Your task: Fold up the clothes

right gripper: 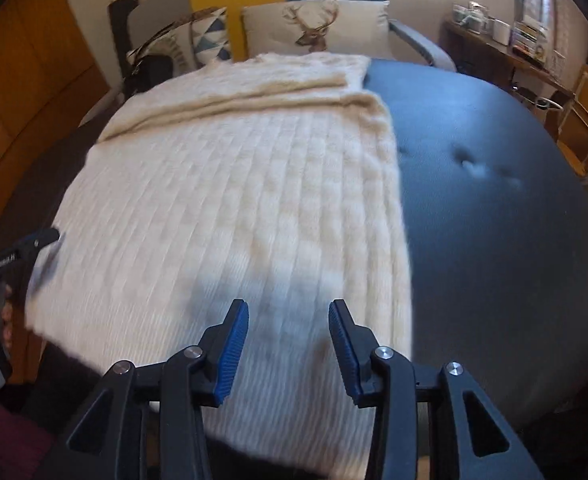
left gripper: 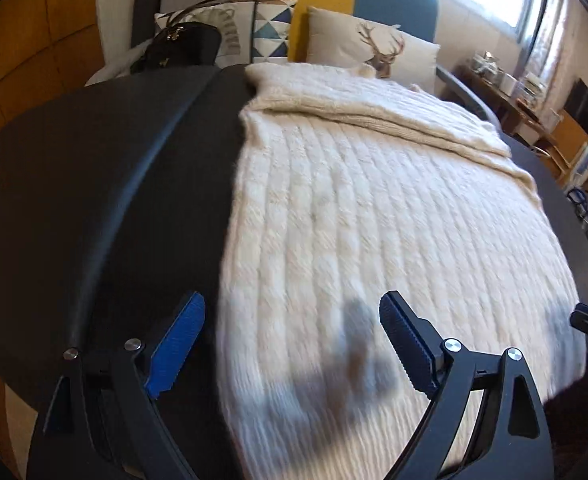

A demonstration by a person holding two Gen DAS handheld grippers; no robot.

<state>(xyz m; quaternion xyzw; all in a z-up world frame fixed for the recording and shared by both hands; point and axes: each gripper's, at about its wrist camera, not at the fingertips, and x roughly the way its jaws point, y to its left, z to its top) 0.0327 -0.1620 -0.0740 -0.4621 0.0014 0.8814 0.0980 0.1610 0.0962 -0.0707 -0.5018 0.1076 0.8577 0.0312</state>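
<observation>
Both grippers are hovering empty over the cream sweater (left gripper: 374,200) lying flat on the dark counter (left gripper: 93,180): my left gripper (left gripper: 291,344) gaping wide, my right gripper (right gripper: 289,350) partly apart.

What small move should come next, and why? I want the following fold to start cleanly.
Probably lower both claws onto the cream sweater's near hem, one near each corner. The left claw and right claw both hover open above it, gripping nothing, and the far part is already folded over.
</observation>
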